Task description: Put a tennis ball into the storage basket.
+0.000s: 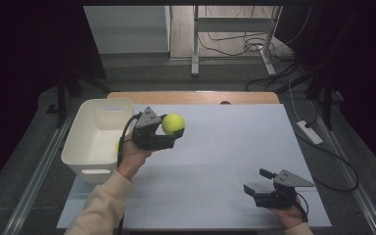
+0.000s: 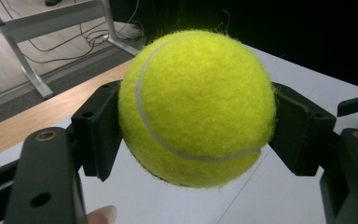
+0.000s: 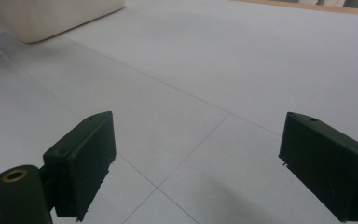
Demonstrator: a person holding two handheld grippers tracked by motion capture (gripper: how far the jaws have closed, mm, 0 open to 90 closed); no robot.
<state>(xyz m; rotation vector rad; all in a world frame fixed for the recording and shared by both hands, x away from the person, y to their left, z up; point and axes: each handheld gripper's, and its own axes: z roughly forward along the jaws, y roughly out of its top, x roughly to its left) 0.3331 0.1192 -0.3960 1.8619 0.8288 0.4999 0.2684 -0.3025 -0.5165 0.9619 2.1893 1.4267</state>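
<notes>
There are 2 tennis balls: 1 ball (image 1: 173,124) near the white bin, 1 more partly seen inside the bin. There is 1 white bin (image 1: 96,171) at the left, and 2 grippers: the left gripper (image 1: 169,133) and the right gripper (image 1: 258,180).

Small yellow-green patch inside the white plastic bin (image 1: 97,139), mostly hidden behind the left tongs (image 1: 169,132): too little seen to identify. Fuzzy yellow tennis ball (image 2: 196,107) blocking the counter beyond it in the left gripper view. Bin corner cut off by the right gripper view's top edge.
</notes>
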